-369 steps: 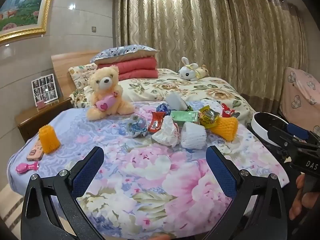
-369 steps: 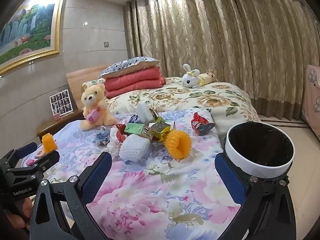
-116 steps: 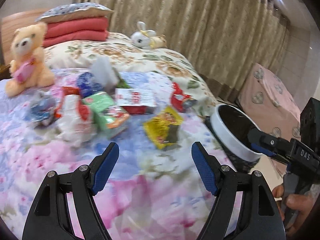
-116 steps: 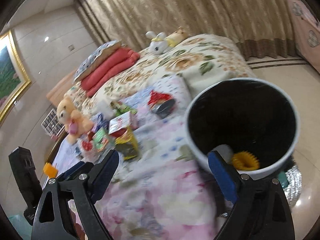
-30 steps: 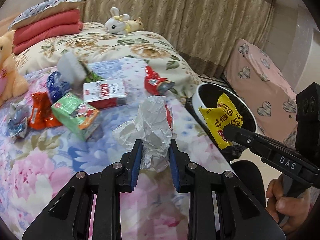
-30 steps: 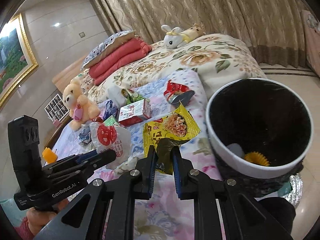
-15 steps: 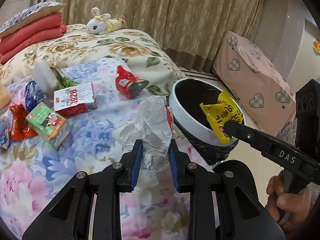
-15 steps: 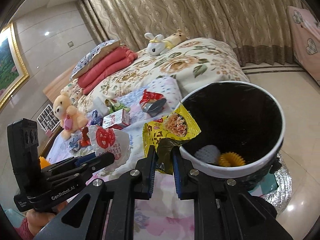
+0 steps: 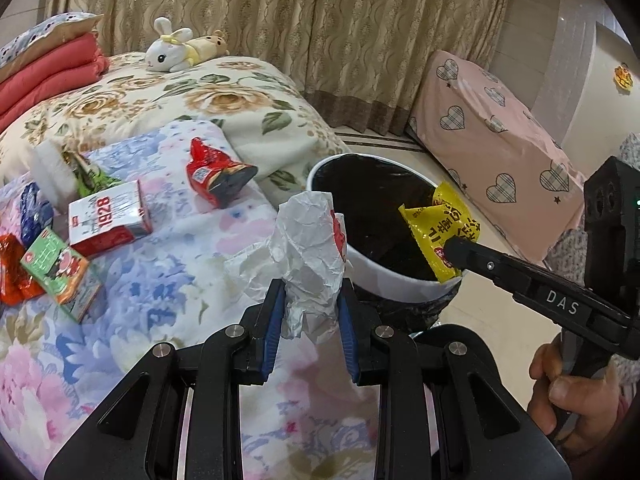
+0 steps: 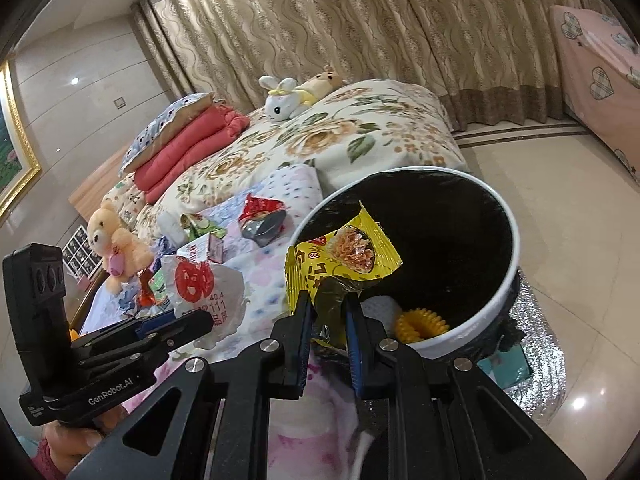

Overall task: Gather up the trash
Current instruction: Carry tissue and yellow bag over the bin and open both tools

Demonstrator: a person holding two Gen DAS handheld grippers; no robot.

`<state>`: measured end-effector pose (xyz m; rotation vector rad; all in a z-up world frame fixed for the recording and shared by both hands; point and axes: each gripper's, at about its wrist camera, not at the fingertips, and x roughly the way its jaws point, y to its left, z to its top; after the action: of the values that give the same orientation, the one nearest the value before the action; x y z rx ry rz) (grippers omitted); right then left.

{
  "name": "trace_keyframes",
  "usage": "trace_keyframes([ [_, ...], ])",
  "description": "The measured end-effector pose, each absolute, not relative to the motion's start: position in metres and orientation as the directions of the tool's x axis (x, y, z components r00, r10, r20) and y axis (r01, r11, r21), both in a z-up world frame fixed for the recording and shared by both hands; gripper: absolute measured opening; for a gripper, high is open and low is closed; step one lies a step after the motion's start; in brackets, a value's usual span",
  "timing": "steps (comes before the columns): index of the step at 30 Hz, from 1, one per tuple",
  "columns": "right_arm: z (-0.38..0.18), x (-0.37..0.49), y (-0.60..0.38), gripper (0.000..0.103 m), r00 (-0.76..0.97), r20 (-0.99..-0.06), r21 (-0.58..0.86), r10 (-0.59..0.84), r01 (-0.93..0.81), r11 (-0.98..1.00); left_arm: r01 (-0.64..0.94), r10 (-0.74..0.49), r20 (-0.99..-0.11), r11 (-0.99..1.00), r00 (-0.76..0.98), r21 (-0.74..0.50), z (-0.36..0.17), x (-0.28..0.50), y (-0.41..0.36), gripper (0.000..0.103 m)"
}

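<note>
Crumpled white paper wrapper [image 9: 308,248] sits clenched in the left gripper [image 9: 310,312], held above the floral bedspread [image 9: 168,280] just beside the bin's rim at its 9 o'clock. Yellow snack packet [image 10: 340,256] is pinched in the right gripper [image 10: 328,320] over the mouth of the white-rimmed trash bin [image 10: 508,256], at its 7 o'clock edge. Inside the bin lies a yellow foam net [image 10: 420,324]. On the bedspread at 10 o'clock from the left gripper lie a red-and-white carton [image 9: 108,220], a green carton [image 9: 60,272] and a red packet [image 9: 216,176].
</note>
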<state>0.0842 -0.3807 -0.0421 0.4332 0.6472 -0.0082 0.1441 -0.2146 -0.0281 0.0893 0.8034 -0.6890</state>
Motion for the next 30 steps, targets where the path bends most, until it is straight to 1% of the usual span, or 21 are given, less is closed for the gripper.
trace_keyframes([
  [14, -0.048, 0.085, -0.411, 0.016, 0.792, -0.604, 0.396, 0.095, 0.194, 0.898, 0.651, -0.569, -0.681, 0.738, 0.461, -0.176, -0.018, 0.152, -0.250, 0.025],
  [30, -0.053, 0.093, -0.434, 0.016, 0.782, -0.617, 0.405, 0.088, 0.219, 0.888, 0.675, -0.571, -0.706, 0.716, 0.419, -0.179, -0.026, 0.161, -0.281, 0.025],
])
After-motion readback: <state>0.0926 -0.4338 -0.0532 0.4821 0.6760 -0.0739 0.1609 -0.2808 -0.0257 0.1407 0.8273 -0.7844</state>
